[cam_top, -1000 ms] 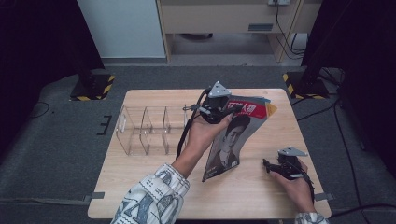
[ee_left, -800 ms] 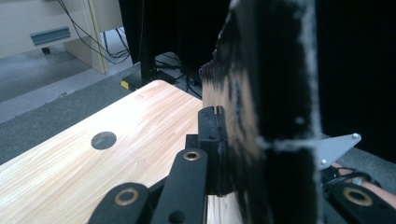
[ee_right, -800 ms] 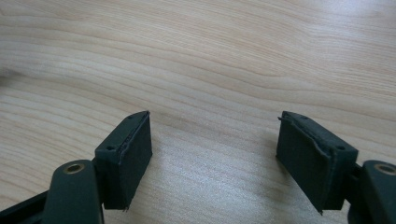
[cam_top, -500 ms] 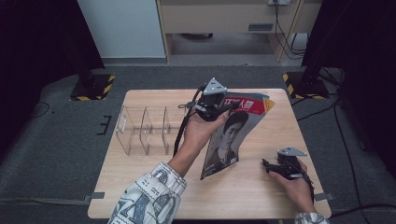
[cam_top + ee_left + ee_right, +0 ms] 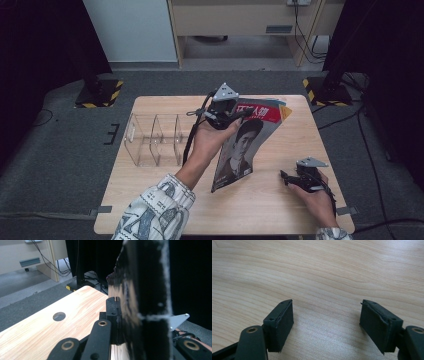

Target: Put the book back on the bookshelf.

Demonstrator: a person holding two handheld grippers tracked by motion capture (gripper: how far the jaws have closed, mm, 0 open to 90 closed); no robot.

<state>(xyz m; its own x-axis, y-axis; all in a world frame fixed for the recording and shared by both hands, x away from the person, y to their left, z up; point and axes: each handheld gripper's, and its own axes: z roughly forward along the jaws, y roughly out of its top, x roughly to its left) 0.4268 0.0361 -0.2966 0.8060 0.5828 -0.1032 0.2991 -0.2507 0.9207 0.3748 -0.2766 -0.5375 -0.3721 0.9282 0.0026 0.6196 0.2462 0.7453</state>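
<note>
Magazine (image 5: 242, 145) hangs tilted over the middle of the table (image 5: 165, 210), its red-banded top raised toward the far edge and its lower corner down near the wood, the cover with a portrait facing my side. My left gripper (image 5: 231, 113) has its jaws clamped on the top edge of it, my left hand (image 5: 212, 137) wrapped beneath; in the left gripper view the magazine (image 5: 145, 302) stands edge-on as a dark blurred slab pressed between the jaws, with the far right corner of the table (image 5: 60, 322) and a round hole in it beyond. A clear acrylic organizer (image 5: 155, 137) with upright dividers sits toward the left edge, just beside my left forearm and apart from the magazine. My right gripper (image 5: 287, 177) rests low near the right edge, toward the near corner, well apart from the magazine; in its own view the right gripper (image 5: 325, 320) has its jaws spread wide over bare wood, holding nothing.
</note>
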